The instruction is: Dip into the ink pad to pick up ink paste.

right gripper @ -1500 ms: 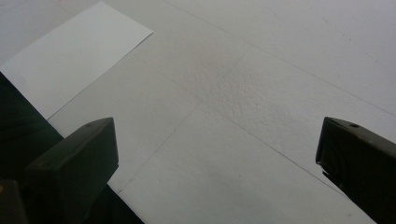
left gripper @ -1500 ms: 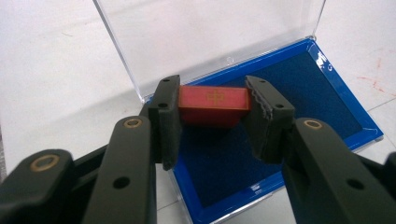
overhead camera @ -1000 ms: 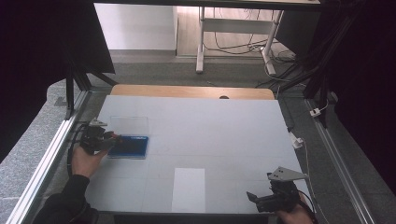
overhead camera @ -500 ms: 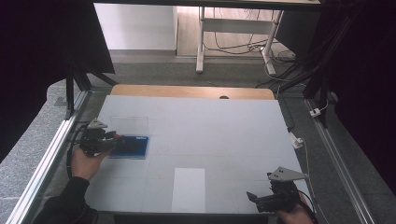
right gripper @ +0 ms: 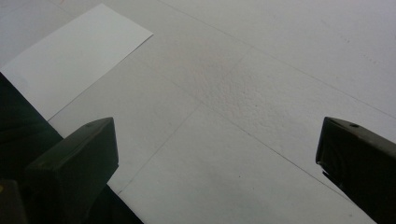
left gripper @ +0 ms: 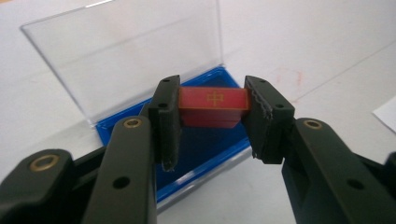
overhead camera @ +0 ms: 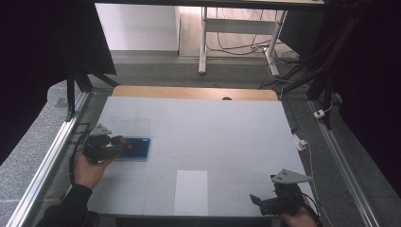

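Note:
A blue box with a clear lid folded open lies at the table's left. My left gripper is shut on a red block bearing a gold mark, held just above the blue box. The clear lid stands up behind it. The block appears as a small red spot over the box's left end. My right gripper rests at the table's front right, open with nothing between its fingers.
A white sheet of paper lies at the front middle of the white table; its corner is ahead of the right gripper. A wooden strip runs along the far edge. Metal rails flank the table.
My left gripper has risen a little and shifted right with the red block in it, above the blue box. The right gripper has not moved.

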The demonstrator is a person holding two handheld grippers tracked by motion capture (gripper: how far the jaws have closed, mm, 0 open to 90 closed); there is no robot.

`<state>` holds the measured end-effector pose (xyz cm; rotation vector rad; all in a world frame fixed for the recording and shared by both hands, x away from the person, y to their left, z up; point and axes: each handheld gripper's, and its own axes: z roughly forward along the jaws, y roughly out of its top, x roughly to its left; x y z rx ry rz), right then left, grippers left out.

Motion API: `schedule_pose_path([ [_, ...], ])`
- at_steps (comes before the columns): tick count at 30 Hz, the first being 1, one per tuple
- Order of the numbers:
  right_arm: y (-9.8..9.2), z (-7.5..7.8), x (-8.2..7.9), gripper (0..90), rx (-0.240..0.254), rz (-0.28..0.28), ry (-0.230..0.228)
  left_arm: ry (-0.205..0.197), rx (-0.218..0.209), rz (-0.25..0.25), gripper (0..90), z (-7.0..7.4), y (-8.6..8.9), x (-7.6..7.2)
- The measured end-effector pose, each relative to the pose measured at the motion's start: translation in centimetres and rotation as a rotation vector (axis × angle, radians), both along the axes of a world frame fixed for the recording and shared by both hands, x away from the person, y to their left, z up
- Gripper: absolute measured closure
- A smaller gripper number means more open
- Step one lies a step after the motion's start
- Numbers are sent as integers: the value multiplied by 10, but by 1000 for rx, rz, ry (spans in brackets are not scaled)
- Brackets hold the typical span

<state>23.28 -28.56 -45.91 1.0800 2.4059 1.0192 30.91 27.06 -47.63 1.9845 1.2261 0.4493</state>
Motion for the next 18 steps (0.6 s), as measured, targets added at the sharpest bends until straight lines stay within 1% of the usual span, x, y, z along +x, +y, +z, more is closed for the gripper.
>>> schedule_pose_path([
  [5,0,0,0,0,0,1,0,-11,-33,-30,581,3,-6,-6],
  [18,0,0,-1,0,0,1,-3,-40,-23,-113,581,13,-30,-19],
])
